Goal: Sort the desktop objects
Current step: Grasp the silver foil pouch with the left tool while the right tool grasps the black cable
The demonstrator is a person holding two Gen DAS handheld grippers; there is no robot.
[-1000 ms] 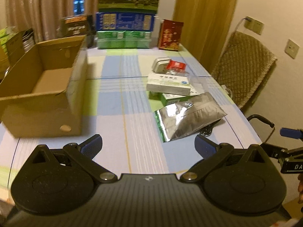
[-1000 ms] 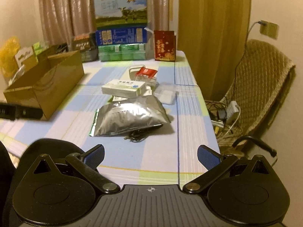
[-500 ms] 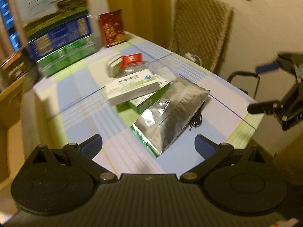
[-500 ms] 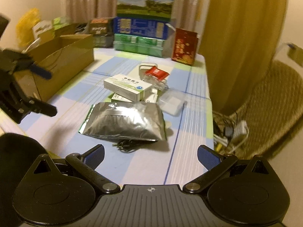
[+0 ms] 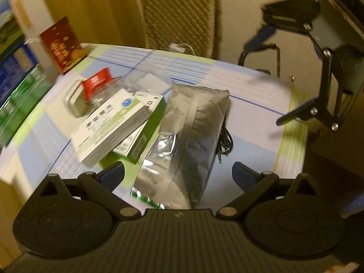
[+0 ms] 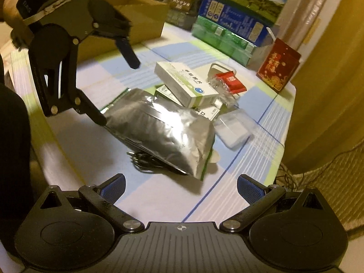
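- Table (image 6: 79, 145): checked cloth; loose goods sit heaped mid-table, judged gathered there for sorting. Reference landmark: the silver foil pouch (image 6: 163, 132).
- Cardboard box (image 6: 138, 16): open-topped, well beyond the pouch on its left. Judged the receiving container, none of the heap yet moved into it.
- Silver foil pouch: lies flat at the near end of the heap, the first item either tool can reach.
- White carton (image 6: 184, 82): just behind the pouch, tilted on a green-edged carton (image 5: 145, 134).
- Clear plastic case (image 6: 232, 127): beside the pouch's right end.
- Black cable (image 6: 145, 159): bundled, partly under the pouch's near edge.
- Left gripper (image 5: 177, 175): fingers spread wide, empty, straddling the pouch's end; one finger appears at the pouch's edge in the right wrist view, contact unconfirmed.
- Right gripper (image 6: 180, 186): fingers spread wide, empty, short of the pouch.
- Change from a second ago: both tools were back from the table edge; both have closed on the pouch from opposite sides. The heap is undisturbed.
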